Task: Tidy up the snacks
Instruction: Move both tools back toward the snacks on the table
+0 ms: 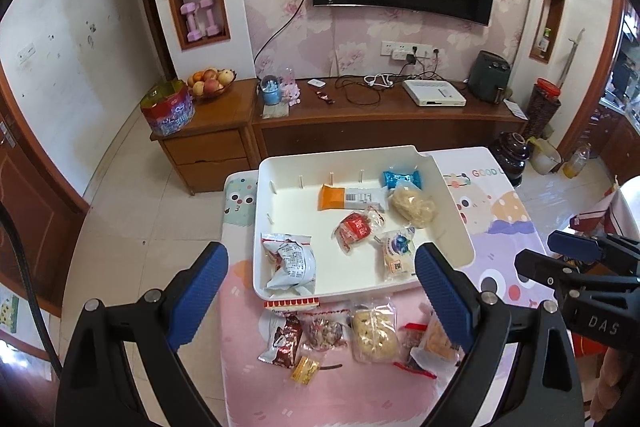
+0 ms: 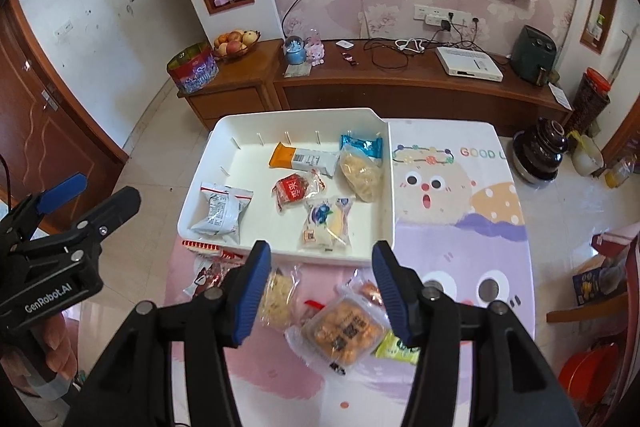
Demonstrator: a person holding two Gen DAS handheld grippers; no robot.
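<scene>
Left gripper [image 1: 322, 291] and right gripper [image 2: 320, 291] both parted, empty, at lower frame below white rectangular plastic tray [image 2: 386, 187].

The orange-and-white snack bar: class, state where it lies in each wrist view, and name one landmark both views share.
Left wrist view: orange-and-white snack bar lies in the white tray, centre, near its far wall.
Right wrist view: the bar lies in the tray, above centre.
Shared landmark: the blue wrapper right of it.

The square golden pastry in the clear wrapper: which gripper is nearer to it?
Right. The right gripper hangs open directly above the golden pastry; the left gripper hangs open over the packets farther left.
</scene>
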